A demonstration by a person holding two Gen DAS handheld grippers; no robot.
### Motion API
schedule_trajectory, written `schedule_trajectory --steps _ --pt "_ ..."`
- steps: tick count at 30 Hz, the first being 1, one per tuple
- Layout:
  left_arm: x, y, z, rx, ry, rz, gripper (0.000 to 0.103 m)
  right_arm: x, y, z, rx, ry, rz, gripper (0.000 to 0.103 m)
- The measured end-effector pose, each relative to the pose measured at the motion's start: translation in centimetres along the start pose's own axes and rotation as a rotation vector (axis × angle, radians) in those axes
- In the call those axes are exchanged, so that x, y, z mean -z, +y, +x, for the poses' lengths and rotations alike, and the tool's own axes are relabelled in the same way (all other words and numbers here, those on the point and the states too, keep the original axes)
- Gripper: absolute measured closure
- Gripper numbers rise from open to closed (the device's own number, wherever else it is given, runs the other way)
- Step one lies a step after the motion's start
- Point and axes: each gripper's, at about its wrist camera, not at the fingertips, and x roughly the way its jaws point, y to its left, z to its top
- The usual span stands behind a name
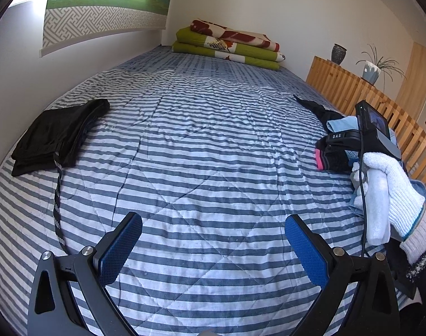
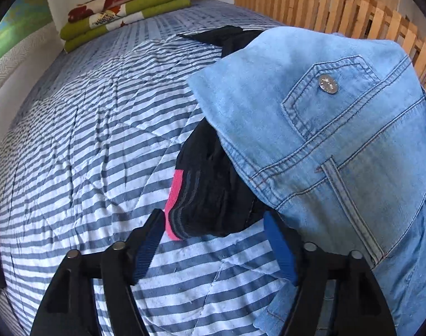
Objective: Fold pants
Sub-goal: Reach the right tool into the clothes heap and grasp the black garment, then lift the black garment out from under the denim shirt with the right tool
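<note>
Folded black pants point(image 1: 53, 137) lie at the left of the striped bedspread point(image 1: 199, 145), a patterned drawstring point(image 1: 57, 207) trailing toward me. My left gripper point(image 1: 213, 221) hovers open over bare quilt, nothing between its blue pads. At the right, a gloved hand point(image 1: 392, 193) holds the right gripper at a clothes pile. There my right gripper point(image 2: 214, 224) stands open, pointing steeply down. The end of a black garment with a pink band point(image 2: 213, 184) sits between its fingertips, not visibly squeezed. Light blue denim jeans point(image 2: 325, 128) drape over that garment and hide the rest of it.
Folded green and red blankets point(image 1: 229, 44) are stacked at the far end by the wall. A wooden slat rail point(image 1: 353, 89) runs along the bed's right side, with a vase point(image 1: 338, 53) and a potted plant point(image 1: 371, 70) behind it. A wall hanging point(image 1: 106, 8) is on the left.
</note>
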Motion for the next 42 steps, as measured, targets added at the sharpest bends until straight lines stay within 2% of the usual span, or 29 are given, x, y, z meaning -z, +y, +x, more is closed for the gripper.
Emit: schedule_trajectory --steps 2,3,4,5,8,10,13,16,17,18,19,21,24,25,27,28,29,33,37,40,42 --pt "0.1 0.4 0.1 -0.010 0.002 -0.006 0.000 -0.6 0.2 1.2 0.021 0.014 -0.006 0.034" --pt "0.0 0.6 0.2 -0.008 0.007 -0.013 0.000 -0.8 0.3 1.7 0.046 0.013 -0.011 0.040" --pt "0.0 0.8 0.3 -0.003 0.010 -0.021 0.000 -0.8 0.3 2.1 0.072 0.011 -0.011 0.061" --pt "-0.1 0.9 0.3 0.003 0.012 -0.030 0.000 -0.7 0.2 2.3 0.058 0.013 -0.006 0.068" --pt "-0.3 0.9 0.2 0.020 0.010 -0.043 0.000 -0.7 0.8 1.2 0.020 -0.021 -0.043 0.087" --pt "-0.5 0.7 0.2 0.028 0.005 -0.040 0.000 -0.9 2.0 -1.1 -0.001 -0.067 -0.102 0.088" --pt "-0.9 0.4 0.0 0.038 -0.004 -0.045 0.000 -2.2 3.7 -6.2 -0.097 -0.149 -0.150 0.089" --pt "-1.2 0.5 -0.2 0.036 -0.017 -0.050 0.000 -3.5 4.9 -12.2 -0.208 -0.228 -0.188 0.099" --pt "-1.3 0.5 -0.2 0.031 -0.020 -0.052 0.000 -3.8 5.5 -14.6 -0.314 -0.258 -0.215 0.103" --pt "-1.3 0.7 -0.2 0.025 -0.021 -0.055 0.000 -3.8 6.5 -17.4 -0.396 -0.301 -0.254 0.103" --pt "-1.3 0.8 0.0 0.019 -0.019 -0.059 0.000 -3.4 8.0 -20.3 -0.397 -0.362 -0.318 0.103" --pt "-1.1 1.2 0.1 0.007 -0.013 -0.068 0.000 -2.3 11.5 -25.2 -0.308 -0.458 -0.436 0.103" --pt "-0.8 1.8 0.1 -0.015 -0.011 -0.069 0.001 -1.4 14.6 -26.8 -0.259 -0.403 -0.539 0.103" --pt "-0.7 2.2 0.0 -0.019 -0.013 -0.073 0.001 -1.1 15.0 -26.0 -0.223 -0.376 -0.554 0.101" --pt "-0.6 2.8 -0.5 -0.018 -0.020 -0.087 0.001 -0.9 14.6 -23.1 -0.169 -0.307 -0.519 0.081" --pt "-0.6 3.2 -0.9 -0.018 -0.027 -0.093 0.001 -0.8 13.8 -21.1 -0.155 -0.261 -0.484 0.057" --pt "-0.7 3.5 -1.2 -0.020 -0.035 -0.096 0.001 -0.2 12.5 -19.1 -0.148 -0.214 -0.449 0.043" --pt "-0.9 4.4 -1.8 -0.028 -0.053 -0.108 0.001 1.3 8.4 -10.8 -0.048 -0.039 -0.331 0.043" --pt "-1.1 4.8 -0.9 -0.027 -0.035 -0.119 0.001 0.8 5.1 -4.9 0.007 0.031 -0.152 0.043" --pt "-1.2 4.4 0.1 -0.024 -0.015 -0.116 0.001 -0.2 3.9 -2.1 0.021 0.043 -0.042 0.043" --pt "-1.3 4.1 0.7 -0.019 -0.005 -0.111 0.001 -0.9 3.6 -0.5 0.028 0.054 0.009 0.039"
